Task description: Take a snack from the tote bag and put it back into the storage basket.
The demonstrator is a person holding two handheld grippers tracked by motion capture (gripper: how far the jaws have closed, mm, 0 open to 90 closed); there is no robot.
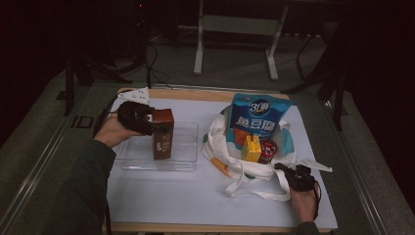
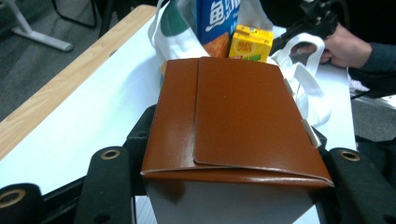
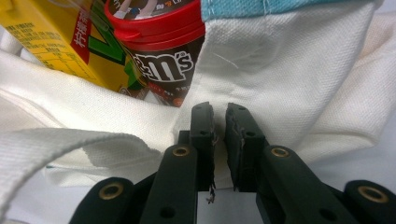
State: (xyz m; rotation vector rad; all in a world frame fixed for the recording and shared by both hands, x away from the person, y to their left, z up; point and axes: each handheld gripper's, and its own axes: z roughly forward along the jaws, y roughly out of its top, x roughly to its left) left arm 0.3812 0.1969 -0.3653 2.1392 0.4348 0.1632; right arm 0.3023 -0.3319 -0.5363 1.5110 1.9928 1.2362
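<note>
Jaws of the left gripper (image 1: 152, 123) clamp the sides of a tall brown drink carton (image 1: 163, 133), which stands upright in a clear plastic tray (image 1: 188, 164) on the white table cover (image 1: 171, 196). Right gripper (image 1: 286, 172) pinches the rim fabric of a white cloth tote bag (image 1: 220, 142), its jaws nearly together on the cloth. Inside the bag sit a yellow juice box (image 1: 252, 148), a red-lidded candy tub (image 1: 267, 150) and a blue snack packet (image 1: 258, 117).
</note>
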